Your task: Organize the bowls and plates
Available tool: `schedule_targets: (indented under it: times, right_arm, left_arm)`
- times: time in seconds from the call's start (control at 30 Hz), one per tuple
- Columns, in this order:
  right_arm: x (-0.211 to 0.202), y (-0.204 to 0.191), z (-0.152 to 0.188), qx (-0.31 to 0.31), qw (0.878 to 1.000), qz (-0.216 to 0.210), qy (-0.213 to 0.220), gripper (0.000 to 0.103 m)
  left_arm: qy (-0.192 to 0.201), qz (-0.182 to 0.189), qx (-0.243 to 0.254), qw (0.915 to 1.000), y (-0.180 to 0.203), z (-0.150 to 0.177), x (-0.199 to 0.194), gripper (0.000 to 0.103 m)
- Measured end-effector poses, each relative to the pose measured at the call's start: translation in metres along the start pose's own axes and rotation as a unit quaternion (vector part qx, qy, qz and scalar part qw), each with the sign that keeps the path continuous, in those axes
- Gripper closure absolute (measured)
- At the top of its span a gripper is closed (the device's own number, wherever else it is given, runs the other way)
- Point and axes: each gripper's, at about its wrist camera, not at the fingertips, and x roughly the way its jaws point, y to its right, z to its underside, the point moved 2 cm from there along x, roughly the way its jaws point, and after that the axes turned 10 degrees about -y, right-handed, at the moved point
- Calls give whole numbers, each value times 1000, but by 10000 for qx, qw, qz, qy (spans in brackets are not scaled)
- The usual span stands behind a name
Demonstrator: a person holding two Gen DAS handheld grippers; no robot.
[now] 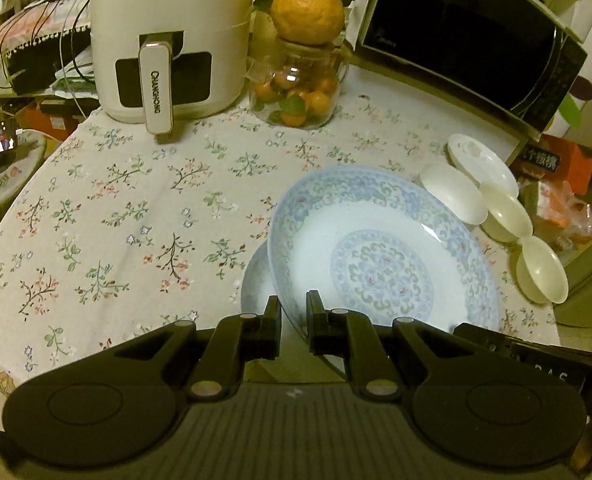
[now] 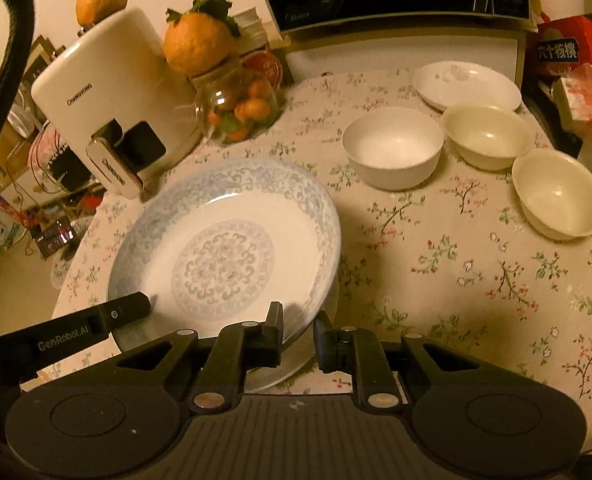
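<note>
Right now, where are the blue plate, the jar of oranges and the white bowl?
Blue plate point(image 2: 223, 260): right wrist view, on its patterned centre.
Jar point(image 1: 296, 92): left wrist view, on the glass belly.
White bowl point(image 2: 392, 148): right wrist view, on its inside.

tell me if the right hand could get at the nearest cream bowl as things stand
Probably not right away. The right gripper is shut on the blue plate, shared with the left gripper. The tablecloth towards the cream bowl looks bare.
</note>
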Motion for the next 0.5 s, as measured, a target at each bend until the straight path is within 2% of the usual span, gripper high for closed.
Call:
schedule_targets:
  times: [0.5]
  right_arm:
    - [6,0,4,-44,9999,118,-104,87]
  left_arm:
    - [-152,-45,-26,9999,-1,5,7,92]
